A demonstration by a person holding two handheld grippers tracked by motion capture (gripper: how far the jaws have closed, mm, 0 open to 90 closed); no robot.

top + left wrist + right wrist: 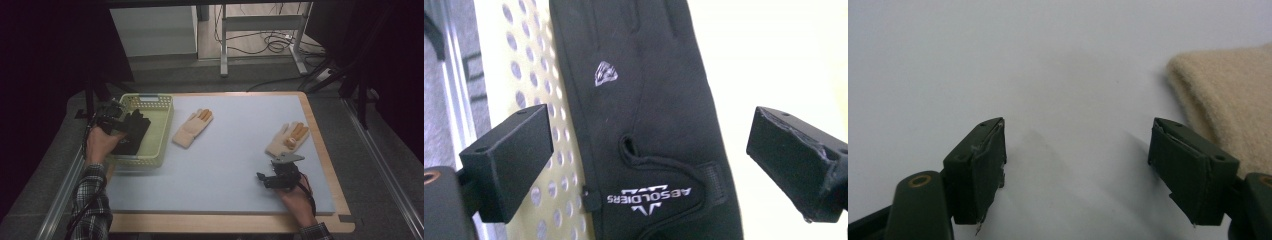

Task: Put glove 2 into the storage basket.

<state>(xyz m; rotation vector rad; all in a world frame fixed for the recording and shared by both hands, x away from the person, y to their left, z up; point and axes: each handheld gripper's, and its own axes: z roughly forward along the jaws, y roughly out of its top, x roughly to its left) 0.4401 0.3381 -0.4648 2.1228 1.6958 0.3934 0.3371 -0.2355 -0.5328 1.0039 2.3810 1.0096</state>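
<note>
Over basket (162, 131), hand-held gripper (649, 165) gapes above glove (644, 115).

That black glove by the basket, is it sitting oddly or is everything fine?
Slightly odd: the black glove lies draped over the left wall of the yellow-green basket rather than flat inside. The left gripper is open around it, not touching.

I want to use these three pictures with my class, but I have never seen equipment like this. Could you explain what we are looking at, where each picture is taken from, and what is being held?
A person at a table holds a hand-operated claw in each hand. The high view looks down from above; the other two pictures come from cameras riding on each claw. In the basket lies a black glove; the left claw stands open above it, not gripping. Two cream gloves lie on the pale mat. The right claw is open near one, holding nothing.
</note>
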